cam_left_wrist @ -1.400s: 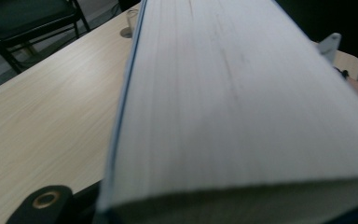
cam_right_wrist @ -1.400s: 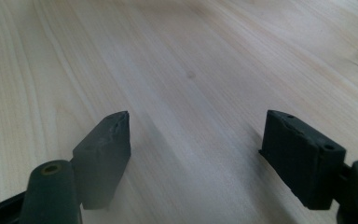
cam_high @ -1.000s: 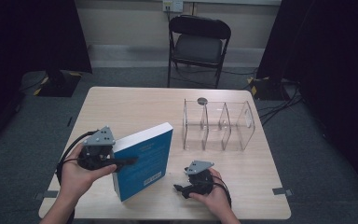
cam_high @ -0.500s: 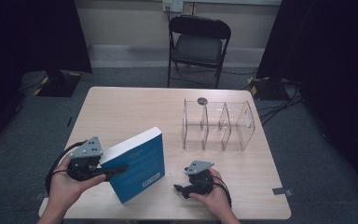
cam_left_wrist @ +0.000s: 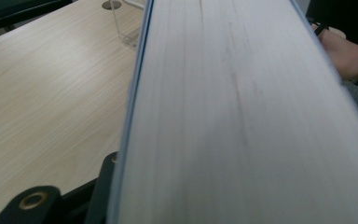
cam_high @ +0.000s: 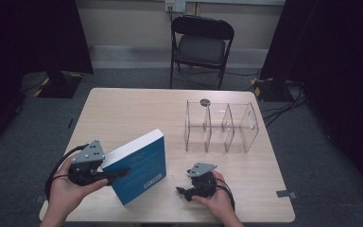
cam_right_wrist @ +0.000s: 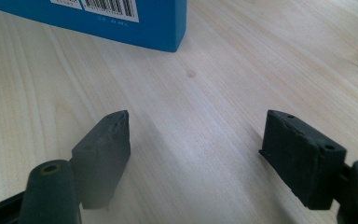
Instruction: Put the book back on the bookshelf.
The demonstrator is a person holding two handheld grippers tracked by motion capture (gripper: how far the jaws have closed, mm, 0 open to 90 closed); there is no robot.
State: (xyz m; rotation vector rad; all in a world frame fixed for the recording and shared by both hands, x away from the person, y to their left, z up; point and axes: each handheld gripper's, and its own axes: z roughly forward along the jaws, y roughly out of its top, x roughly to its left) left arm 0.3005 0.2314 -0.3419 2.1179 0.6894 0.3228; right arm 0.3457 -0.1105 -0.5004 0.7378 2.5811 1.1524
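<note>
My pale wood-grain table [cam_high: 137,109] takes up the middle of the high view, a rectangular top with dark carpet all round it. Beyond its far edge stands a black folding chair [cam_high: 202,45] with a padded seat.

On the right half of the table I have a clear acrylic divider rack [cam_high: 222,126], upright, with several open compartments in a row. A small dark round disc [cam_high: 205,101] sits just behind its far left corner.

The thick blue paperback book [cam_high: 139,165] is on my near left part of the table, well apart from the rack. It stands tilted, its lower edge towards the tabletop and its white page block [cam_left_wrist: 242,121] facing the left gripper [cam_high: 109,175]. In the left gripper view those pages run straight up the frame between my jaws. The jaws have just been easing apart a little, yet the black fingers still sit across the book's near edge and I read them as clamped on it.

The right gripper [cam_right_wrist: 196,149] rests low over bare wood near the front edge, to the right of the book and clear of it. Its two black jaws stand wide apart with only tabletop between them, and the book's barcode corner [cam_right_wrist: 112,9] lies ahead of them.
</note>
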